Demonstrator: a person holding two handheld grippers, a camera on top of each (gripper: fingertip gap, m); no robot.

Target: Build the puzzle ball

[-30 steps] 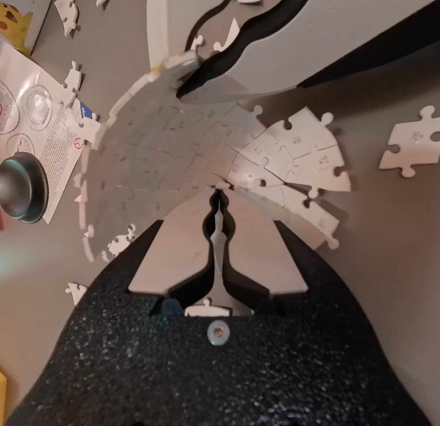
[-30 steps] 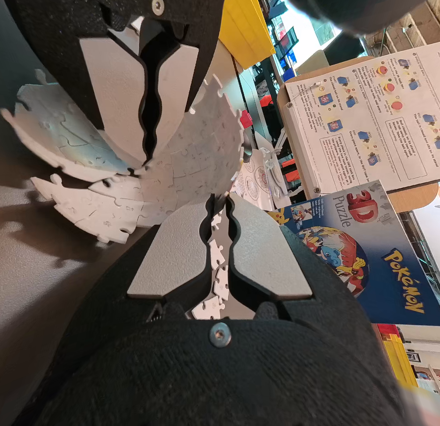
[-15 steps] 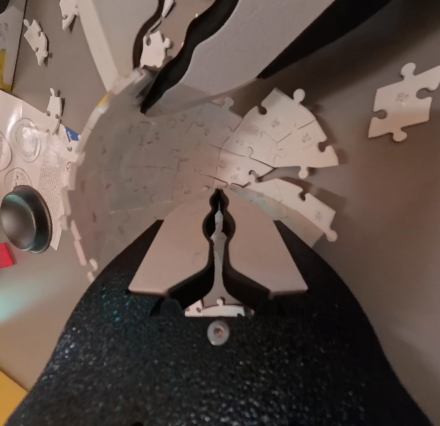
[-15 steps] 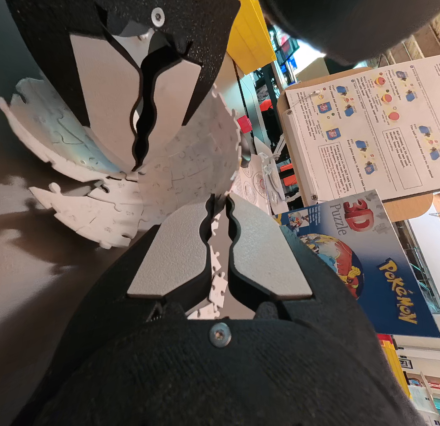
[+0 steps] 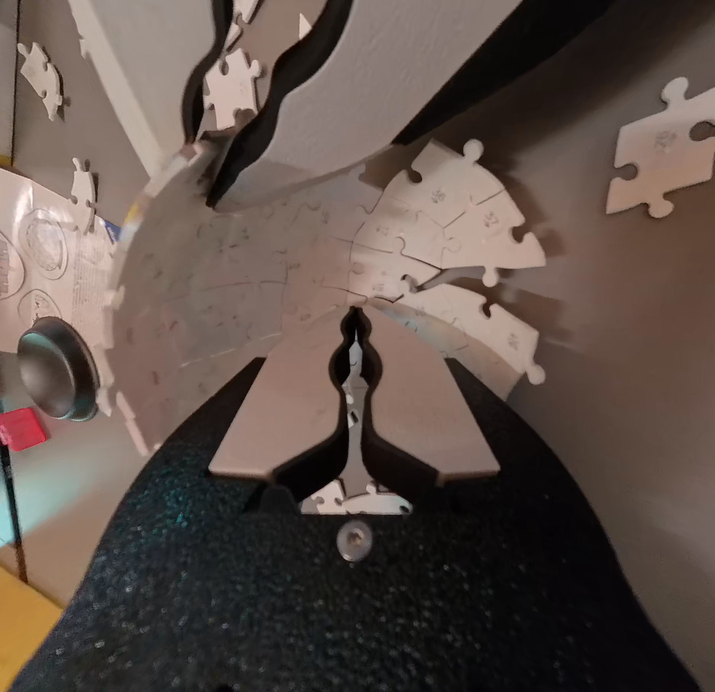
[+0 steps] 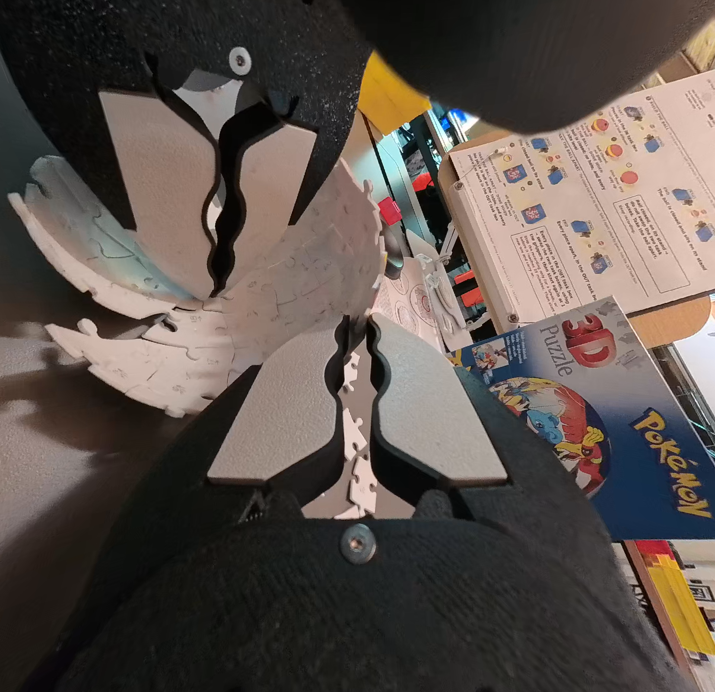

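Note:
The partly built puzzle ball [image 5: 232, 279] is a curved white shell seen from its inside, held above the grey table. My left gripper [image 5: 356, 313] is shut on the shell's near edge. My right gripper [image 5: 201, 170] comes in from the top and is clamped on the far rim. In the right wrist view, the right gripper [image 6: 358, 319] pinches the shell [image 6: 309, 279] at its rim, and the left gripper [image 6: 216, 290] grips it from above. A gap [image 5: 437, 283] splits two flaps of joined pieces on the shell's right side.
Loose white pieces [image 5: 657, 151] [image 5: 232, 89] lie on the table. An instruction sheet [image 5: 38, 248], a black round stand [image 5: 58, 371] and a red block [image 5: 23, 429] are at the left. The puzzle box [image 6: 580, 422] and an instruction board [image 6: 580, 209] stand to the right. Left tips to right tips: about 8 cm.
Both grippers stay shut on the shell and have turned it a little. The gap between the two right-hand flaps has opened wider.

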